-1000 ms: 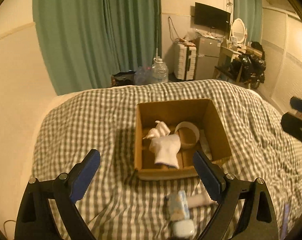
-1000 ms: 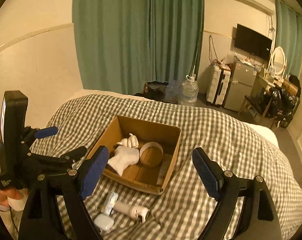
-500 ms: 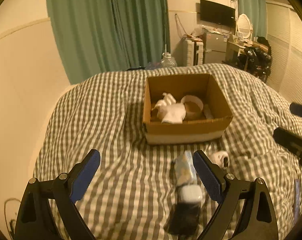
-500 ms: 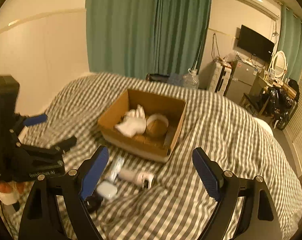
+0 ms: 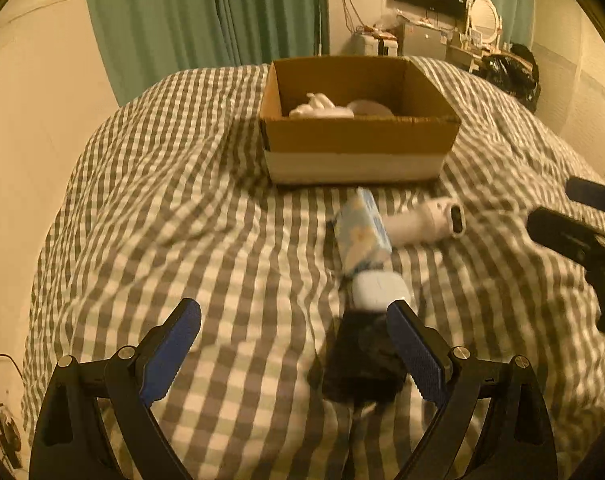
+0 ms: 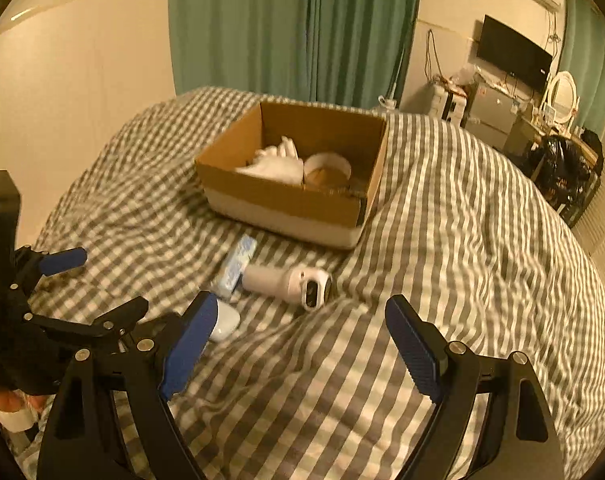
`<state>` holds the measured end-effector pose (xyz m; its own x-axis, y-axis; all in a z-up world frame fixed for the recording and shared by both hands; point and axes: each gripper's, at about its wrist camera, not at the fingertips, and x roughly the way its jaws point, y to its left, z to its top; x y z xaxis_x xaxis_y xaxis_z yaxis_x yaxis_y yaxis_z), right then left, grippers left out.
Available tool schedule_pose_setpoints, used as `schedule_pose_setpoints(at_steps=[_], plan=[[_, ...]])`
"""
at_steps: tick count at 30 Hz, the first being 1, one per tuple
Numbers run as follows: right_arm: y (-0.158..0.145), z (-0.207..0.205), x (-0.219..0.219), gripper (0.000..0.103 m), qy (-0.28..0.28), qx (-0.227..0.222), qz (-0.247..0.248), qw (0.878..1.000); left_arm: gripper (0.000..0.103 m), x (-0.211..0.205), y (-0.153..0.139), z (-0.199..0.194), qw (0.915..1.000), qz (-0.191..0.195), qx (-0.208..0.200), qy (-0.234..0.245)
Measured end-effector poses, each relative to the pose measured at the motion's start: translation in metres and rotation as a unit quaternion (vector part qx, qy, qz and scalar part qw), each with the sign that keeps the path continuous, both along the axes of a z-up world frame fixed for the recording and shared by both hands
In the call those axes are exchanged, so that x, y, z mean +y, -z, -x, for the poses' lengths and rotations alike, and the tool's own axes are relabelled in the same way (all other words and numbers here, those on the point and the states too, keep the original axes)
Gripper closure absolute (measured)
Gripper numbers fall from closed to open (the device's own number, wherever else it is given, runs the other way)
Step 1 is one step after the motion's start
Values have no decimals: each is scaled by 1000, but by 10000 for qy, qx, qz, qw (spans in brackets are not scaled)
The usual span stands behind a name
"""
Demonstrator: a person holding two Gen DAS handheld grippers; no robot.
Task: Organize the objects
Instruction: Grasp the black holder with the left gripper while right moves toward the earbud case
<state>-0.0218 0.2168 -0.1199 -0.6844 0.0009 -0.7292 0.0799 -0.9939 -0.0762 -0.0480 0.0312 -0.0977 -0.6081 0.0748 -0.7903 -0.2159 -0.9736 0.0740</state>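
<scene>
A cardboard box [image 5: 358, 148] [image 6: 286, 200] sits on the checked bed and holds a white glove [image 6: 276, 166] and a tape roll [image 6: 328, 168]. In front of it lie a light blue packet [image 5: 362, 236] [image 6: 238, 266], a white handheld device [image 5: 426, 222] [image 6: 290, 282], a small white case [image 5: 378, 292] [image 6: 224, 322] and a dark bundle [image 5: 362, 364]. My left gripper [image 5: 294, 352] is open and empty, low over the bed, its right finger beside the dark bundle. My right gripper [image 6: 302, 348] is open and empty, just short of the white device.
The checked bedcover [image 5: 182, 220] is wrinkled. A wall [image 5: 34, 120] runs along the left and green curtains [image 6: 294, 28] hang behind the bed. A desk, a mirror and a TV [image 6: 514, 56] stand at the far right.
Both grippers have drawn back from above the box and come down towards the items on the bed in front of it. Both stay open.
</scene>
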Motion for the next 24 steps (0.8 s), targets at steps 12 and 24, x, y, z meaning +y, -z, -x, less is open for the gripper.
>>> schedule_pose_setpoints(at_steps=[12, 24], plan=[[40, 21, 9, 17, 279, -462, 215, 9983, 54, 36, 42, 5, 9935, 147, -746, 846], [36, 27, -10, 17, 143, -455, 160, 9987, 54, -7, -9, 16, 9987, -399, -76, 305]])
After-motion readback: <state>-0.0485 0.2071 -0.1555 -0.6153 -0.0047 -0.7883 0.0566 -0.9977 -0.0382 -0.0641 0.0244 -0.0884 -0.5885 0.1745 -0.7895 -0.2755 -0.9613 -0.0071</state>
